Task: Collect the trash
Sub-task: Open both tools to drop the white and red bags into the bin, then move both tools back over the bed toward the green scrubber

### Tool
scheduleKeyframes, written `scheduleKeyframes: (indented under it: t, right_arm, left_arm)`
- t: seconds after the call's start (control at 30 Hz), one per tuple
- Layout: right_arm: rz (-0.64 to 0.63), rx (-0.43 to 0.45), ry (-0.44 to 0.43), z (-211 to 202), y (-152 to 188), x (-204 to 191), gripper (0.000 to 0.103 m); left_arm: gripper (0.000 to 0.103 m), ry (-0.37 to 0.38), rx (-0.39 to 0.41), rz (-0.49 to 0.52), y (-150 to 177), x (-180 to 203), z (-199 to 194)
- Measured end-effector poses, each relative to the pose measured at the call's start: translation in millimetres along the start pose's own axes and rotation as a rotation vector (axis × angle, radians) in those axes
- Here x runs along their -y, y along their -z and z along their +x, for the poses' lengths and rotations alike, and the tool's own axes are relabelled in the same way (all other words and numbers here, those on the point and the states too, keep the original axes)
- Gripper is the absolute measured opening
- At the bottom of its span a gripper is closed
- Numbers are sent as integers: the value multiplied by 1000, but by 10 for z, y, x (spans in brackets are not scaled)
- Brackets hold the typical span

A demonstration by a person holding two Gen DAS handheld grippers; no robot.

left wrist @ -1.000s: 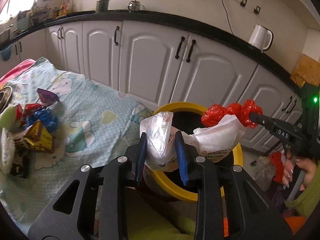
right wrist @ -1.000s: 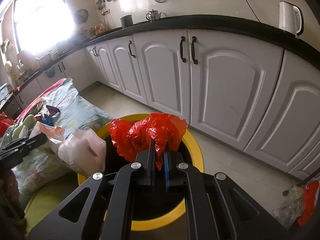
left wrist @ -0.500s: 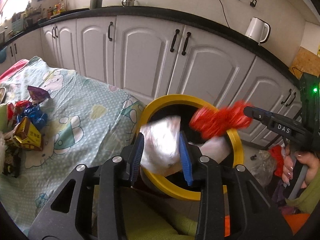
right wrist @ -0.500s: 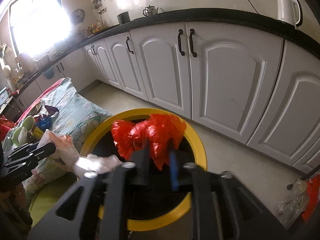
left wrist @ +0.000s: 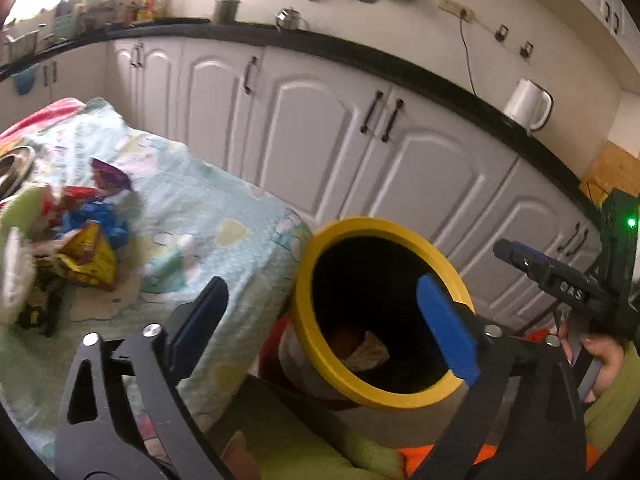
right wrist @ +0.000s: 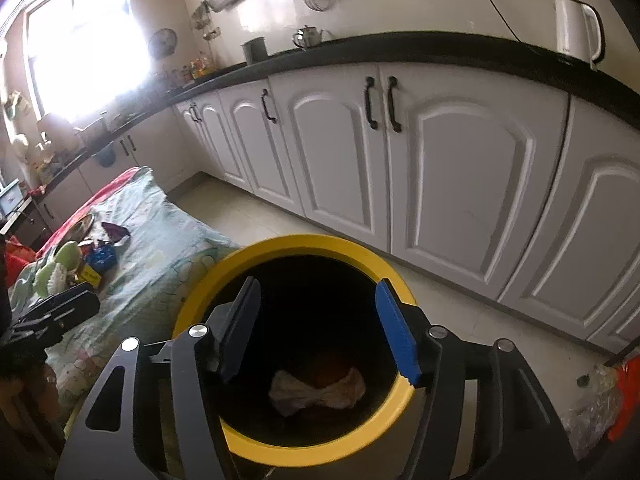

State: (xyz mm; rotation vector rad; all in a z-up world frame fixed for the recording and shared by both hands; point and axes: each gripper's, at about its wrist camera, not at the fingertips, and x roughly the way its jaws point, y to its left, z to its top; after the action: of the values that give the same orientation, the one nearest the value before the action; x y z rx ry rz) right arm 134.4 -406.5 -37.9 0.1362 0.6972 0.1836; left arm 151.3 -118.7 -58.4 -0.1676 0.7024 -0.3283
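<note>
Dropped since before: white bag (right wrist: 316,394) and red bag (right wrist: 332,372), now inside yellow-rimmed bin (right wrist: 320,458). Left gripper (left wrist: 326,320) and right gripper (right wrist: 318,326) jaws still spreading, empty.

Left tool (left wrist: 324,320): jaws opening, spread wide, nothing between them, angled downward. Right tool (right wrist: 318,328): jaws opening, empty, angled downward; gripped at its handle by a hand (left wrist: 600,356), green sleeve.
</note>
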Motion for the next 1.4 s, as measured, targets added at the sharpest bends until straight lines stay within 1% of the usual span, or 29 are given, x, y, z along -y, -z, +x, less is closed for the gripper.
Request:
scheduleKeyframes:
  t: [0.17, 0.37, 0.5, 0.7, 0.8, 1.13, 1.4]
  right_arm:
    - [-36, 26, -41, -95, -54, -223, 63]
    - [-95, 58, -83, -211, -131, -509, 67]
    - [-132, 73, -103, -265, -160, -694, 70]
    - [-179, 94, -120, -327, -205, -921, 73]
    - [-196, 102, -146, -357, -220, -1052, 74]
    - [-248, 82, -236, -334, -196, -1540, 76]
    - [-280, 61, -291, -306, -159, -1880, 78]
  left_arm:
    - [92, -64, 70, -21, -52, -143, -249]
    - [92, -111, 136, -37, -92, -278, -508]
    - [92, -131, 162, -46, -106, -349, -629]
    - [92, -155, 196, -58, -112, -449, -779]
    - [92, -171, 212, -63, -121, -498, -846]
    - [92, -240, 263, -94, -94, -719, -1067]
    - [92, -278, 292, -132, -78, -916, -1221]
